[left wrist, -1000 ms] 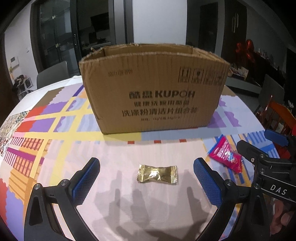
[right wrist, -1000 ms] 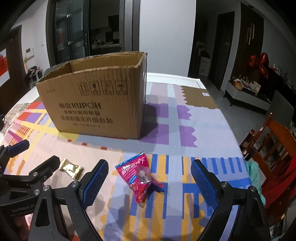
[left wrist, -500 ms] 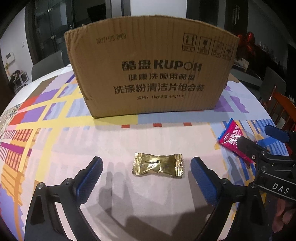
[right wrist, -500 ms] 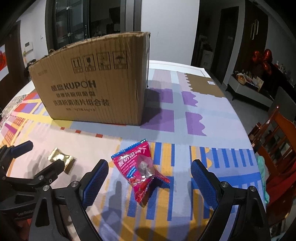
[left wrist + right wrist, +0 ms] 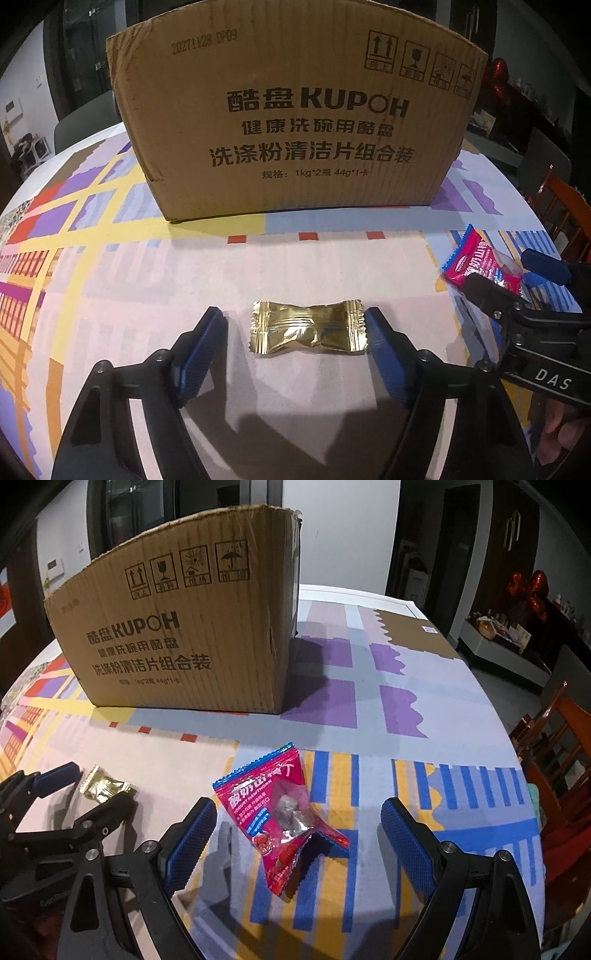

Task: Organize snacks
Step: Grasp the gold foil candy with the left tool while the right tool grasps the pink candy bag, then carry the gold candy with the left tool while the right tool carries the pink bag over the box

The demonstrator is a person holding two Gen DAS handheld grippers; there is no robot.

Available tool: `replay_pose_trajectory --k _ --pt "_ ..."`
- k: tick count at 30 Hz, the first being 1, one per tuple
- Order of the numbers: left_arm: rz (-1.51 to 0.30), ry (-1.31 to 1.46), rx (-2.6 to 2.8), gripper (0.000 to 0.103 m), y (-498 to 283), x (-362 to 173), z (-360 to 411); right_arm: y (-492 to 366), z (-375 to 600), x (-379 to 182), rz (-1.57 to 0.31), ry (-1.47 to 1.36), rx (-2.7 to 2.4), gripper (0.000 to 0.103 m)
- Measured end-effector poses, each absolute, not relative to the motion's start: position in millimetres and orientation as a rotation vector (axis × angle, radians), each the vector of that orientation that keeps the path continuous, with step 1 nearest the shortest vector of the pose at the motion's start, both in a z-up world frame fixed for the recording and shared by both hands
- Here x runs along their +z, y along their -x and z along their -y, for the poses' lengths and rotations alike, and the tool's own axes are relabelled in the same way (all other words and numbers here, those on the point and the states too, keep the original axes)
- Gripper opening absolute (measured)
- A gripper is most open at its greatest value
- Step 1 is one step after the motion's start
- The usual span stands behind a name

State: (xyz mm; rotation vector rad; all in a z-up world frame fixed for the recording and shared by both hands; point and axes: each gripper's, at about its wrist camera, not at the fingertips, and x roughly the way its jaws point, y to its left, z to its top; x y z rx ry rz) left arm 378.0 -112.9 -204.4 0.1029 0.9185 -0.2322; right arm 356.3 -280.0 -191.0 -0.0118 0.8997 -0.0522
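Observation:
A gold-wrapped candy (image 5: 309, 328) lies flat on the patterned tablecloth. My left gripper (image 5: 297, 328) is low over it, jaws open on either side of the wrapper, the right pad at the wrapper's end. A red hawthorn snack packet (image 5: 286, 814) lies crumpled on the cloth between the open jaws of my right gripper (image 5: 295, 830). The packet also shows in the left wrist view (image 5: 480, 267), and the candy in the right wrist view (image 5: 103, 784). A brown KUPOH cardboard box (image 5: 295, 122) stands open-topped behind both snacks.
The round table carries a colourful tablecloth (image 5: 369, 686). An orange wooden chair (image 5: 557, 738) stands at the table's right edge. The two grippers sit close side by side near the front edge. Dark furniture stands beyond the table.
Both grippers have moved down and forward toward their snacks. The left jaws have narrowed around the gold candy. The right jaws stay wide around the red packet.

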Motion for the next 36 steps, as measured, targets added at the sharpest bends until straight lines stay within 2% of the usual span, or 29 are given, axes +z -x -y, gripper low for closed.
replay_pose_trajectory --k 5,7,11,14,18,22,29,31,36 --pt "-0.901 -0.115 -0.256 0.055 -374.5 -203.0 115.7 -360.0 280.3 -197.2 -0.915 0.010 -0.049 0.091" --pt "-0.891 -0.108 -0.251 0.043 -374.0 -202.1 114.3 -361.2 280.0 -200.4 -0.925 0.009 -0.047 0.091" --pt "-0.890 -0.107 -0.252 0.038 -376.2 -201.3 113.1 -361.6 279.3 -203.0 -0.930 0.001 -0.035 0.087" --pt "-0.892 -0.107 -0.258 0.036 -377.2 -200.3 112.4 -360.6 276.8 -200.5 -0.921 -0.001 -0.023 0.073" --pt "-0.894 -0.105 -0.258 0.033 -377.7 -199.2 111.3 -360.4 276.4 -197.7 -0.907 -0.010 -0.017 0.043" --pt "-0.891 -0.104 -0.252 0.032 -377.1 -198.3 111.2 -361.2 278.4 -196.8 -0.907 -0.023 -0.010 0.038" --pt "-0.881 -0.101 -0.252 0.025 -376.9 -192.8 109.4 -361.1 279.9 -190.4 -0.894 -0.035 -0.014 0.037" --pt "-0.882 -0.099 -0.257 0.018 -376.6 -191.4 109.4 -360.3 279.7 -187.7 -0.889 -0.037 -0.014 0.037" --pt "-0.887 -0.096 -0.264 0.016 -374.8 -191.1 109.9 -358.3 279.0 -181.5 -0.878 -0.039 -0.013 0.037"
